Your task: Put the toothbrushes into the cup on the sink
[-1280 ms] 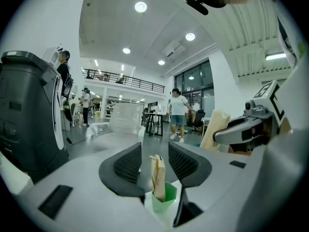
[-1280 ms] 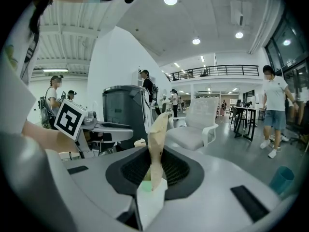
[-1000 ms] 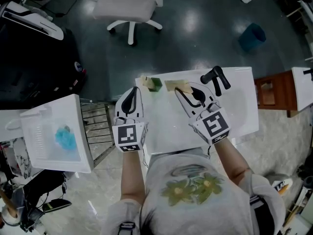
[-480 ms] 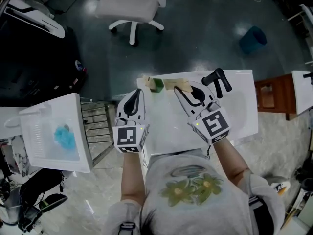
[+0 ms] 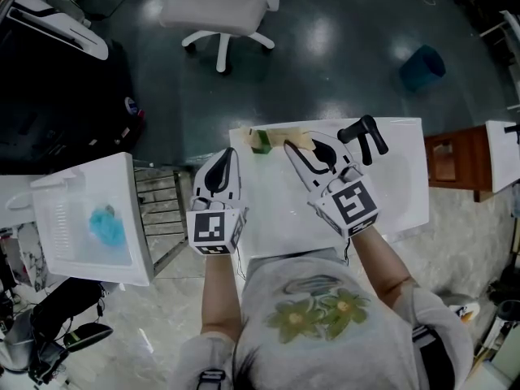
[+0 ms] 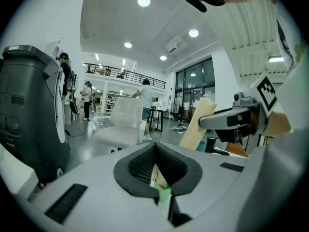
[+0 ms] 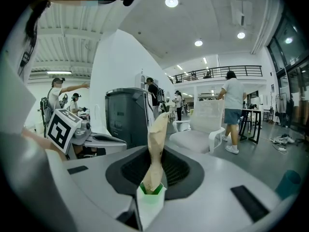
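Note:
A green cup stands at the back edge of the white sink top. My right gripper is shut on a tan paper toothbrush packet whose foot sits in a green-and-white sleeve. The packet's tip lies just right of the cup. My left gripper hovers off the sink's left edge with its jaws shut. A thin pale green and tan sliver shows in the slit under the pads; whether it is gripped is unclear. The left gripper view also shows the packet.
A black faucet rises at the sink's back right. A white tray with something blue in it stands to the left. Beyond the sink are a white office chair and a blue bin. A wooden stand is at the right.
My right gripper has shifted a little leftward with the packet, closer to the green cup. The left gripper has kept its place.

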The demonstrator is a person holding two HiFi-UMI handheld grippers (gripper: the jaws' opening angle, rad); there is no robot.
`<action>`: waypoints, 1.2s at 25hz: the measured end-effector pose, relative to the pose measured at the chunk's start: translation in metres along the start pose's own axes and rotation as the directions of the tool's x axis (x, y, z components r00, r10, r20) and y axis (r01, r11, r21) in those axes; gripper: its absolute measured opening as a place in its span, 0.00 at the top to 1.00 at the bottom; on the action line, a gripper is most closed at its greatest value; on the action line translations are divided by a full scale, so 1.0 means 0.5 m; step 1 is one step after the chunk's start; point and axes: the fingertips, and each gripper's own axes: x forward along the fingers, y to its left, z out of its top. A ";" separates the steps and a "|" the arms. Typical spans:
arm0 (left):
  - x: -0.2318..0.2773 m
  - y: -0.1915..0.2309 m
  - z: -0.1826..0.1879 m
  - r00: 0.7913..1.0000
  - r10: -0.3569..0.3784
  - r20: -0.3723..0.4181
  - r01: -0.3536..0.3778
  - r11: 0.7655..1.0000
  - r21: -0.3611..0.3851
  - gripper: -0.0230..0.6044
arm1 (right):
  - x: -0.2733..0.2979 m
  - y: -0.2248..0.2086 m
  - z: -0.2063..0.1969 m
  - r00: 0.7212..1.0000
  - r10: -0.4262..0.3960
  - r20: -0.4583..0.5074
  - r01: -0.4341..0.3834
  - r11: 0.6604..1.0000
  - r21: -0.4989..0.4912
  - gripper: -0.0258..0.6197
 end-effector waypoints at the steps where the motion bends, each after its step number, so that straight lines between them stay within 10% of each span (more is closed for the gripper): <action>1: 0.000 0.001 -0.001 1.000 0.000 -0.002 0.000 1.000 -0.002 0.93 | 0.002 0.001 -0.002 1.000 0.001 -0.004 -0.001 1.000 0.001 0.82; 30: 0.021 0.021 -0.029 0.999 -0.021 -0.036 0.020 0.999 -0.042 0.93 | 0.071 0.017 -0.053 0.996 0.039 -0.083 -0.040 0.999 -0.020 0.82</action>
